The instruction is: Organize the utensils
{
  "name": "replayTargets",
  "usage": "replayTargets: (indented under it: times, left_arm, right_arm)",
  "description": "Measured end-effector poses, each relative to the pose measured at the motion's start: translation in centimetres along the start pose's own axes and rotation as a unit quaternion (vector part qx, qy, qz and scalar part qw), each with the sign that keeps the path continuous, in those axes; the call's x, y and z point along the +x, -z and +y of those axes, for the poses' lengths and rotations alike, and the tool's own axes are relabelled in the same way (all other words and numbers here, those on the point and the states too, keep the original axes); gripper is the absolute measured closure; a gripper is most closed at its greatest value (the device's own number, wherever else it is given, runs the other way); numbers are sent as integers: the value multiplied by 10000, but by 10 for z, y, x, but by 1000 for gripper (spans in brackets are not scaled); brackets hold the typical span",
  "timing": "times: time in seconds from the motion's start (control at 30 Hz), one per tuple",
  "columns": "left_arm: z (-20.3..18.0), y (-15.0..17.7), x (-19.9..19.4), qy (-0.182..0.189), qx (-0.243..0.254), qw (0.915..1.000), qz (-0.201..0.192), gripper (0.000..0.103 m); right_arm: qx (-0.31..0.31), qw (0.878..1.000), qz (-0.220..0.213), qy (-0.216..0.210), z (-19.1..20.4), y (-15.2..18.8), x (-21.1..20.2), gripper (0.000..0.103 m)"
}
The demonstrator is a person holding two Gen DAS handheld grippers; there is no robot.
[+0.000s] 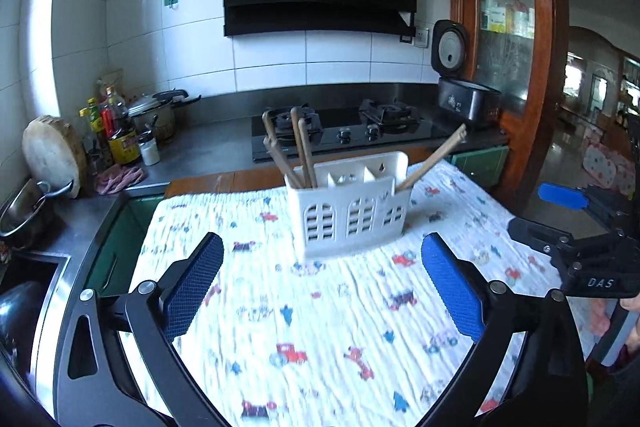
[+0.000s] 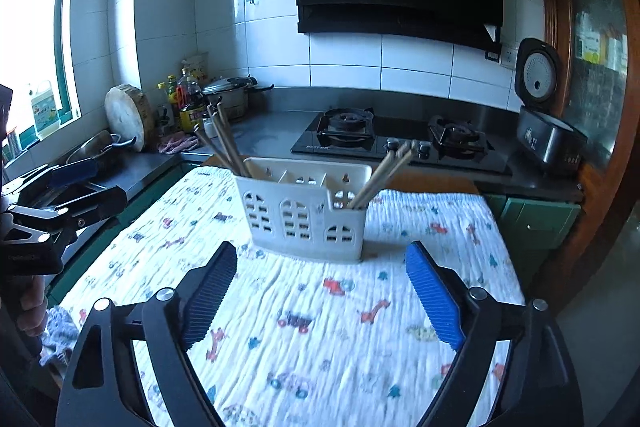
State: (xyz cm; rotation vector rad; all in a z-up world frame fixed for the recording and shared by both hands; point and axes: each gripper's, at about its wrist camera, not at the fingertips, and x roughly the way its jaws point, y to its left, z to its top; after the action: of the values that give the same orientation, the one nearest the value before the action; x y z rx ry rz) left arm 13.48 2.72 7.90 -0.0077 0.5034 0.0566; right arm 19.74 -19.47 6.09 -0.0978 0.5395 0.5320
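Observation:
A white utensil holder point(image 1: 348, 215) point(image 2: 300, 219) with window-shaped cutouts stands upright on a printed cloth point(image 1: 320, 327) point(image 2: 320, 327). Several dark brown chopsticks point(image 1: 302, 151) point(image 2: 224, 139) lean in its left compartment. Lighter chopsticks point(image 1: 434, 157) point(image 2: 384, 171) lean out of its right compartment. My left gripper point(image 1: 321, 241) point(image 2: 110, 181) is open just short of the holder, nothing between its blue pads. My right gripper point(image 2: 321, 249) point(image 1: 528, 211) is also open and empty, in front of the holder and to the right of the left one.
Behind the cloth-covered table runs a counter with a gas hob point(image 1: 344, 131), an open rice cooker point(image 1: 468, 99), oil bottles point(image 1: 116, 131), a round chopping board point(image 1: 52, 155) and a pot point(image 2: 228, 99). A sink point(image 1: 24, 291) lies at the left. A wooden cabinet point(image 1: 504, 27) stands at the right.

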Motion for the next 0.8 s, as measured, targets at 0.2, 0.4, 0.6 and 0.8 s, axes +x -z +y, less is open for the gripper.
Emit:
replayTargets:
  times: [0.2, 0.4, 0.6, 0.8]
  left_arm:
    - [-3, 34, -21, -125, -101, 9999, 37, 5]
    - [2, 63, -39, -142, -321, 9993, 88, 5]
    - [5, 80, -51, -171, -405, 9990, 114, 5]
    - [6, 89, -56, -162, -454, 9988, 85, 5]
  right_arm:
    - [-24, 9998, -135, 173, 9, 37, -23, 12]
    - [131, 9995, -209, 180, 13, 65, -42, 11]
    - [214, 9987, -335, 310, 18, 81, -60, 10]
    - [235, 9987, -297, 353, 20, 89, -65, 9]
